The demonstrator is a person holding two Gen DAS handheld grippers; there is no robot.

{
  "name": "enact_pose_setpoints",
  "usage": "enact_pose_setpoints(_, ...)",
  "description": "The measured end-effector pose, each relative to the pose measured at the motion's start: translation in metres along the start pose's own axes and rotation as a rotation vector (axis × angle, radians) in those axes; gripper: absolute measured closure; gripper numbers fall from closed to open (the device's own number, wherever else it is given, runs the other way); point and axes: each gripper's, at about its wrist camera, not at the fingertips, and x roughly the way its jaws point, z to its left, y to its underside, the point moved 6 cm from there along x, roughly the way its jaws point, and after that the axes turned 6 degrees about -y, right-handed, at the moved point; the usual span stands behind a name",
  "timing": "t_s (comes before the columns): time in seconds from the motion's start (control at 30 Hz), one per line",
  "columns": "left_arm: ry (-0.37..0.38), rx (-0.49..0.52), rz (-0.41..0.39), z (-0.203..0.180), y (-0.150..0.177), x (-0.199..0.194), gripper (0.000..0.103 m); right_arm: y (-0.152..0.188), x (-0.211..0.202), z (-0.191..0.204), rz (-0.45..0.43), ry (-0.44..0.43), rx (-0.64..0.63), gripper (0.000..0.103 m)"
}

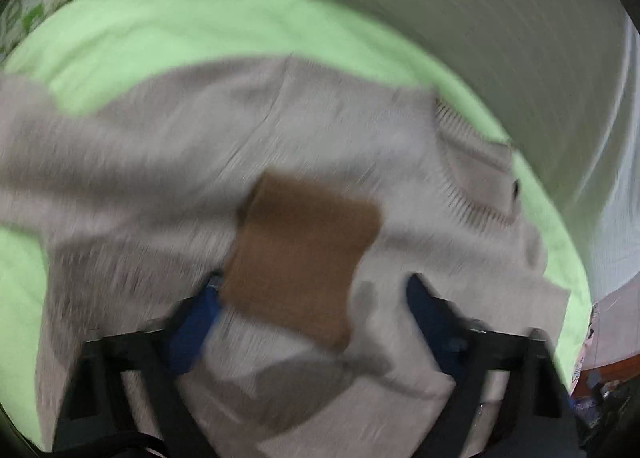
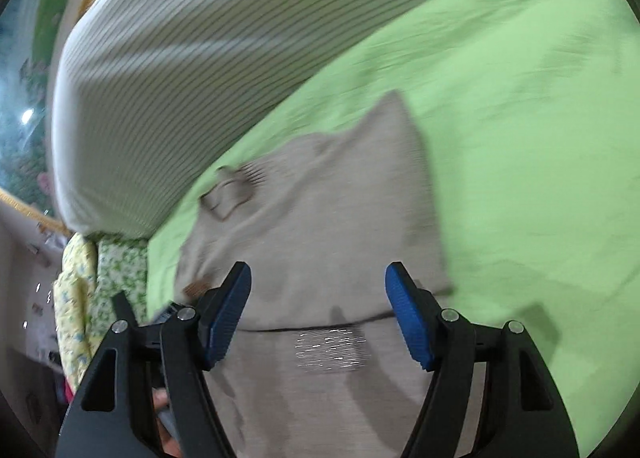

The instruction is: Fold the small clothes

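Observation:
A small beige knit sweater lies spread on a light green sheet. It has a ribbed collar and a brown cuff folded over its middle. My left gripper is open; the brown cuff lies over its gap and covers the left fingertip. In the right wrist view the sweater lies on the sheet, its collar to the left. My right gripper is open and empty just above the sweater. Both views are motion-blurred.
A striped white pillow or bolster borders the sheet at the far side; it shows as well in the left wrist view. Green-and-white patterned bedding sits at the left edge. Room clutter lies beyond the bed.

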Motion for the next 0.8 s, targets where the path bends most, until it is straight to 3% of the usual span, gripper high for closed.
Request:
enact_pose_setpoints(0.03, 0.017, 0.028, -0.003, -0.006, -0.003, 0.0, 0.092, -0.002, -0.002, -0.004, -0.009, 0.006, 0.004, 0.033)
enact_pose_setpoints(0.07, 0.051, 0.047, 0.014, -0.011, -0.003, -0.001, 0.096, -0.002, -0.003, -0.008, -0.015, 0.013, 0.004, 0.033)
enact_pose_setpoints(0.2, 0.106, 0.073, -0.093, -0.009, -0.007, -0.049, 0.097, -0.008, -0.003, -0.015, -0.03, 0.03, -0.001, 0.033)
enact_pose_setpoints(0.33, 0.107, 0.045, -0.216, 0.028, -0.029, -0.099, 0.097, -0.017, 0.002, -0.014, -0.04, 0.059, -0.045, 0.033)
enact_pose_setpoints(0.53, 0.023, 0.016, -0.162, 0.081, -0.028, -0.078, 0.097, -0.027, 0.033, -0.009, -0.005, 0.104, -0.132, 0.033)
enact_pose_setpoints(0.67, -0.001, 0.006, -0.157, 0.095, -0.02, -0.071, 0.097, -0.033, 0.058, -0.011, 0.036, 0.139, -0.188, 0.033)
enact_pose_setpoints(0.8, -0.03, 0.009, -0.139, 0.099, -0.006, -0.062, 0.097, -0.042, 0.079, -0.018, 0.063, 0.122, -0.161, 0.033)
